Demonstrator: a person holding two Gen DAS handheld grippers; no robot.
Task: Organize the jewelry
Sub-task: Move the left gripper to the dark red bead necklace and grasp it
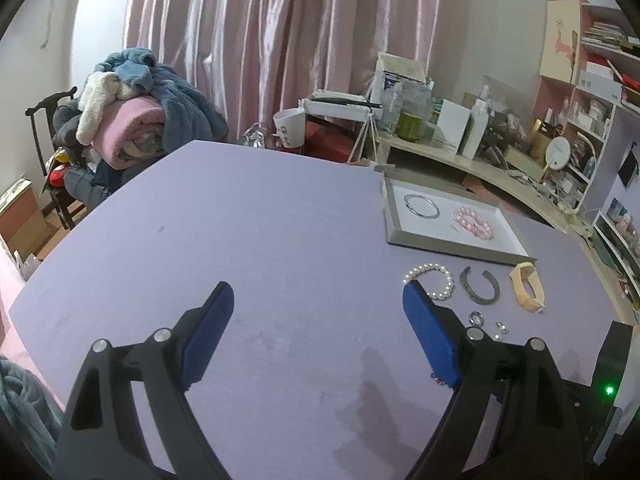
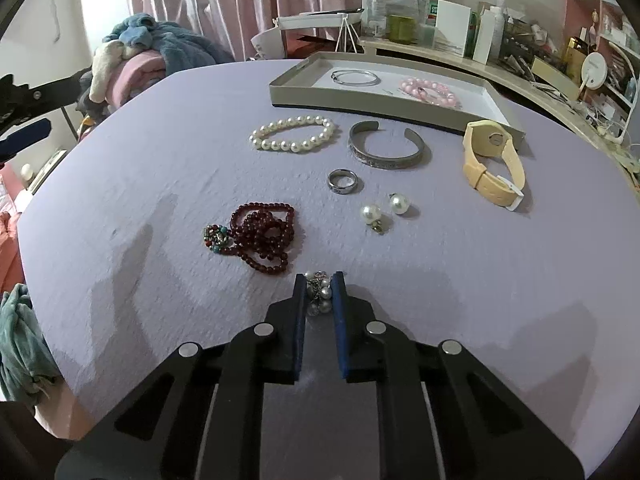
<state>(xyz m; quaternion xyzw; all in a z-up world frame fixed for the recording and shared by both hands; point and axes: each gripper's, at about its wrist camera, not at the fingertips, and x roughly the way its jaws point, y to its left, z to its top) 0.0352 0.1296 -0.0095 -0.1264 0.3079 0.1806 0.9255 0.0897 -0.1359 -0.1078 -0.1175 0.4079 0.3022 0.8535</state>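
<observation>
Here the right gripper (image 2: 319,294) pinches a small silver-and-pearl beaded cluster (image 2: 319,298) on the lilac table (image 2: 440,320); the grey-rimmed white tray (image 2: 304,94) lies straight ahead, across the table. The left gripper (image 1: 318,320), wide open and empty, stands farther off.

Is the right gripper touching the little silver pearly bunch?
Touching. The right wrist view shows the right gripper with both jaws pressed against the pearl cluster, no gap either side.

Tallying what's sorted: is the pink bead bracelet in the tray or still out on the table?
In. The pink bead bracelet lies inside the tray, beside a silver bangle.
</observation>
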